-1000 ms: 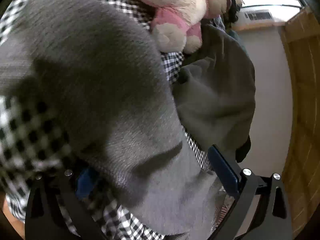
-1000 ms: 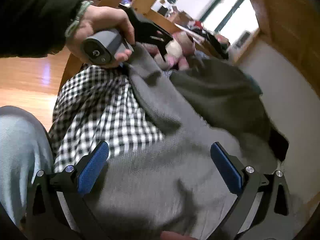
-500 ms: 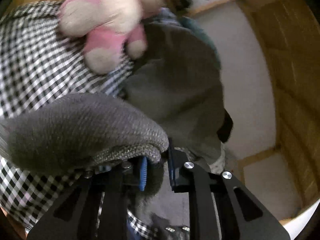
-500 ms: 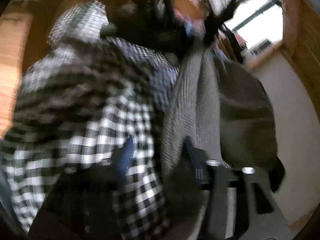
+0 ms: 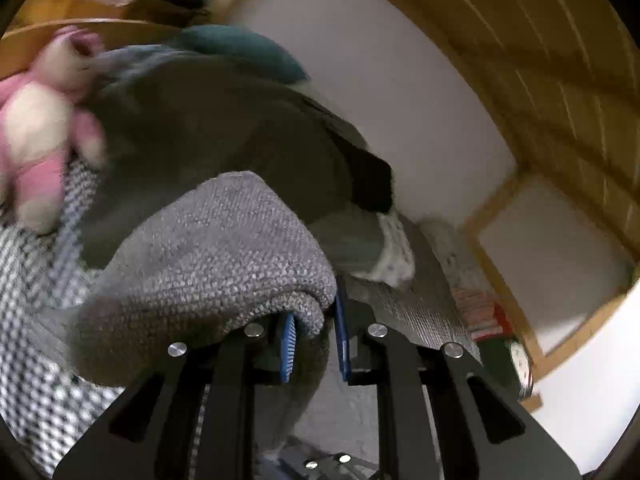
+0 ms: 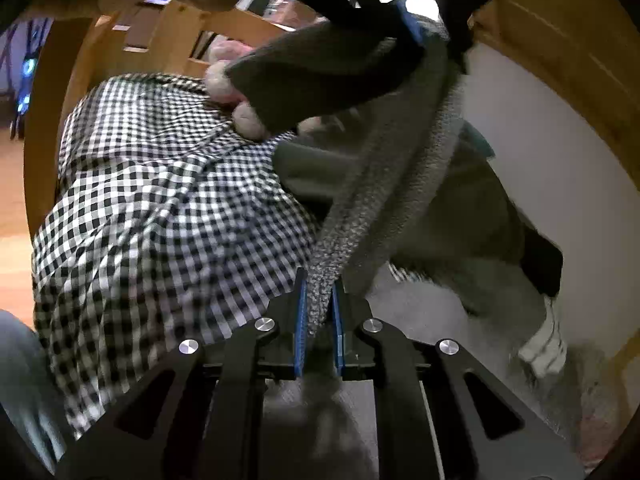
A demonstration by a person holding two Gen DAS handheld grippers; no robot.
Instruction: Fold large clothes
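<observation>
- My left gripper (image 5: pixel 314 330) is clenched on the grey knit sweater (image 5: pixel 224 256), bunched toward ten o'clock.
- My right gripper (image 6: pixel 319 322) clamps its edge, stretching toward one o'clock above the checked cloth (image 6: pixel 160 208).

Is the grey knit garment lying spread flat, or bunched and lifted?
Bunched and lifted. The grey knit garment runs as a taut rope between the right gripper and left gripper, above the checked cloth.

Clothes pile (image 6: pixel 472 208) and plush toy (image 5: pixel 36 128) on checkered bed (image 6: pixel 152 200).
</observation>
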